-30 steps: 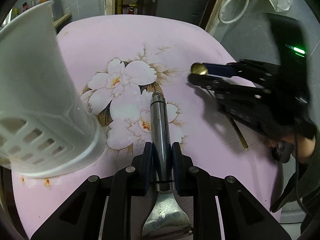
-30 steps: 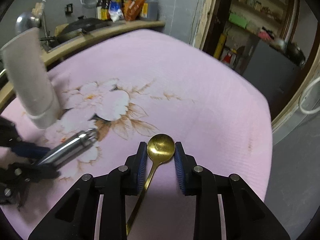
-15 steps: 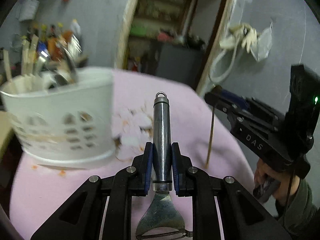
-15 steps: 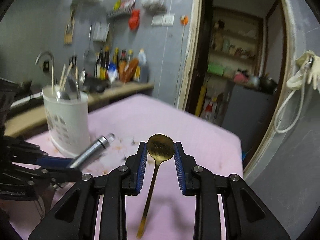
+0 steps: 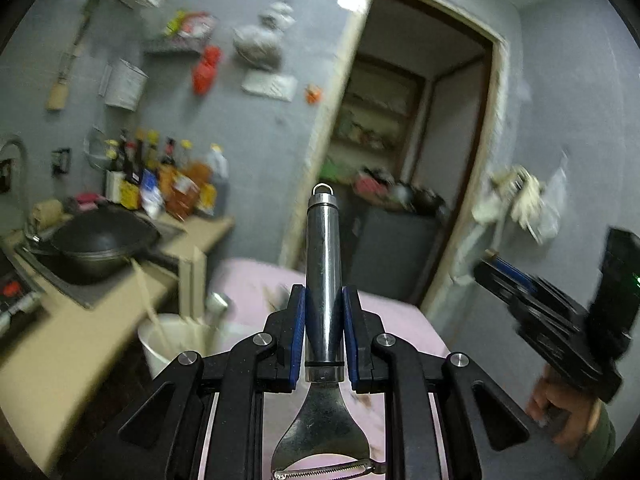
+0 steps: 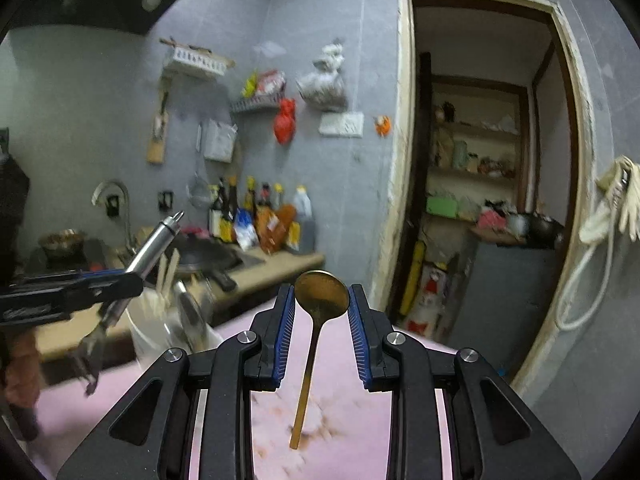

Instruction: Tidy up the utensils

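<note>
So the left hand-held gripper (image 5: 323, 332) is clamping its blue pads on the shiny steel handle of a metal peeler (image 5: 323, 280); the handle is pointing straight up with its little hanging ring on top, and the toothed blade end is sitting down by the camera, well above the pink floral-cloth surface (image 5: 404, 320); the white plastic utensil holder (image 5: 176, 340) is standing on that surface, low and to the left of the peeler, with pale wooden sticks poking out of it, all pretty blurry; from the other camera the same peeler (image 6: 154, 244) is tilting over the holder (image 6: 160, 332). The right hand-held gripper (image 6: 321, 300) is pinching the bowl of a gold-coloured long-handled spoon (image 6: 316, 320) between its pads; the bowl is up, the handle is hanging down toward the pink surface (image 6: 340, 452), right of the holder; can't tell if the tip is touching the cloth.
</note>
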`<state>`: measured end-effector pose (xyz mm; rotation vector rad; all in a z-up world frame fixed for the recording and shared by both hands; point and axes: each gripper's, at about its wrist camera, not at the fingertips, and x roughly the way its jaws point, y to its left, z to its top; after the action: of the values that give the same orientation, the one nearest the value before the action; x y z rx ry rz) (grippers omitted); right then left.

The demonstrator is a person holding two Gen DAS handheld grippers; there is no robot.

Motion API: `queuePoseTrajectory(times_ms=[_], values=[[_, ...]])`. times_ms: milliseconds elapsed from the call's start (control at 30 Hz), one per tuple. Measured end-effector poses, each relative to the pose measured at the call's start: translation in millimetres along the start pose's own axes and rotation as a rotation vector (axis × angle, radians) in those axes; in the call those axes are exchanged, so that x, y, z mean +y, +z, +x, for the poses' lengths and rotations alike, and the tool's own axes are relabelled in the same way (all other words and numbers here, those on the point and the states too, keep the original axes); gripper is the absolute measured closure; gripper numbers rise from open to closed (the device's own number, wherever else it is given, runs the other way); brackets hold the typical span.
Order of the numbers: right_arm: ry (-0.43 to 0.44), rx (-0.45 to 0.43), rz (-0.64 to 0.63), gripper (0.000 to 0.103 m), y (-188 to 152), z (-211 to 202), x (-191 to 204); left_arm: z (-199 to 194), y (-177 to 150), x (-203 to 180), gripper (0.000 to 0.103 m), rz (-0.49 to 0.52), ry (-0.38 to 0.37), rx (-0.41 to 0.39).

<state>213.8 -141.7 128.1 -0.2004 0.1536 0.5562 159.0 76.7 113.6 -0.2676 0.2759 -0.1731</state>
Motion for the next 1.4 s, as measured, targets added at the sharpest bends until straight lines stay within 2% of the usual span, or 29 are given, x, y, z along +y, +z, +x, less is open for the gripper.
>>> queuePoseTrajectory(times_ms=[233,400,500,600,767,1067,1400], values=[[0.083,-0.096,0.023,0.079,25.4,20.5,30.6,13.1,29.6,73.7,0.088,-0.093,0.122,-0.095],[0.114,-0.097,0.021,0.079,20.0,41.6,48.4,26.4,30.1,107.8,0.088,-0.12,0.165,-0.153],[0.114,-0.081,0.031,0.079,11.3,53.7,52.2,35.0,24.3,117.3,0.088,-0.138,0.166,-0.175],[0.112,-0.063,0.05,0.079,2.4,62.4,51.7,39.3,20.4,119.7,0.088,-0.136,0.157,-0.191],[0.109,-0.047,0.061,0.079,-9.2,69.2,48.8,46.9,12.7,122.6,0.088,-0.074,0.199,-0.196],[0.107,-0.044,0.086,0.078,-21.7,75.9,49.8,51.9,0.0,126.4,0.088,-0.105,0.201,-0.271],[0.119,-0.035,0.102,0.078,-32.1,80.6,52.1,53.8,-9.9,110.9,0.088,-0.066,0.225,-0.348]])
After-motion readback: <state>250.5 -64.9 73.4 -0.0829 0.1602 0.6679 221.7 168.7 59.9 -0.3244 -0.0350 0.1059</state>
